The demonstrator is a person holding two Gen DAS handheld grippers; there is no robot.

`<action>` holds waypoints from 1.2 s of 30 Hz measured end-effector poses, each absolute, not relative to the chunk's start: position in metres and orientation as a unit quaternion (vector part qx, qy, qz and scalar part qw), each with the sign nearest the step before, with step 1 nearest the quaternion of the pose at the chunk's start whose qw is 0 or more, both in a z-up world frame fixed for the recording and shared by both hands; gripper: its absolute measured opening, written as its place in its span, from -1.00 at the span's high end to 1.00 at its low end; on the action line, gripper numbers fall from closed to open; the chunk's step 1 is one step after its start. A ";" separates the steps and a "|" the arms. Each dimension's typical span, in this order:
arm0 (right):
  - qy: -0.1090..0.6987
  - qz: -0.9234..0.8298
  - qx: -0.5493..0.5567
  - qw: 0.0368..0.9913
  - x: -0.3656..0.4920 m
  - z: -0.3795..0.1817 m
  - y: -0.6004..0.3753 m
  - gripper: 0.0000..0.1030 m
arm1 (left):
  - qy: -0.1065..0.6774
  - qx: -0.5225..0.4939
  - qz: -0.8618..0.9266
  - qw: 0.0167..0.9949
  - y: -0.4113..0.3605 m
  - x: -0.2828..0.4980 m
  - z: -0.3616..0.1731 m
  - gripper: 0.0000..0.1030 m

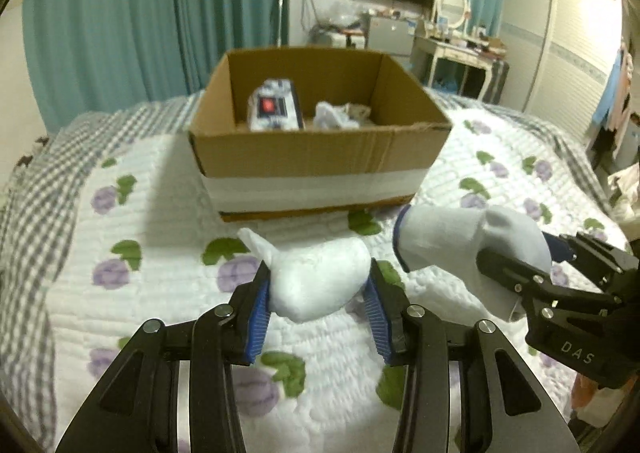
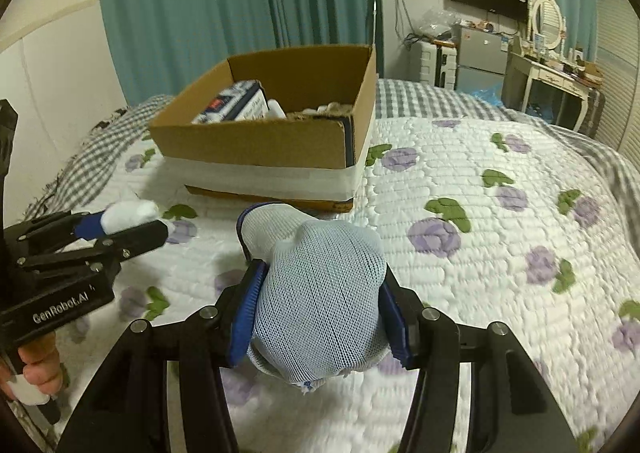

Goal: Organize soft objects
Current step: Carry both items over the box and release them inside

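Note:
My left gripper [image 1: 320, 293] is shut on a white sock bundle [image 1: 316, 285] and holds it just above the quilt. My right gripper [image 2: 320, 305] is shut on a pale blue mesh sock [image 2: 320, 293] with a dark blue cuff. In the left wrist view that sock [image 1: 460, 245] and the right gripper [image 1: 516, 269] are at the right. In the right wrist view the left gripper [image 2: 120, 229] with the white bundle [image 2: 128, 213] is at the left. An open cardboard box [image 1: 316, 157] stands ahead of both, also in the right wrist view [image 2: 256, 145].
The box holds a blue-and-white packet [image 1: 276, 105] and a crumpled white item [image 1: 332, 115]. Everything sits on a bed with a white floral quilt [image 2: 480, 213]. Teal curtains [image 1: 160, 13] hang behind; a dressing table [image 2: 552, 73] stands at the far right.

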State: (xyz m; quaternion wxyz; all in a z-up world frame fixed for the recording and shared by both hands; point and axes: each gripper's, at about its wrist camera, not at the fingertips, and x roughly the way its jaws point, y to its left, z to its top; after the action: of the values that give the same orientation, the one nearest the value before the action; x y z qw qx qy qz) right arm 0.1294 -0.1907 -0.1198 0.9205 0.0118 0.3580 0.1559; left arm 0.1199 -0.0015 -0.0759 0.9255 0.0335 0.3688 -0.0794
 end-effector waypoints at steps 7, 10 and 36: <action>0.324 0.140 0.030 0.935 0.090 -0.081 -0.194 -0.05 | 0.329 0.053 -0.089 0.939 -0.001 0.096 -0.036 0.19; 0.306 0.135 0.024 0.942 0.082 -0.059 -0.190 -0.05 | 0.305 0.066 -0.095 0.945 0.001 0.090 -0.017 0.19; 0.243 0.134 0.053 0.959 0.263 0.039 -0.153 -0.05 | 0.253 0.134 -0.094 0.953 -0.027 0.268 0.018 0.19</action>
State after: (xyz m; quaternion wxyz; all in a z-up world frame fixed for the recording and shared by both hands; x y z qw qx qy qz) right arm 0.2627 -0.1530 0.0390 0.9593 0.0528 0.2432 0.1337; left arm 0.2682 -0.0265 0.0183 0.9534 0.1343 0.2532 -0.0942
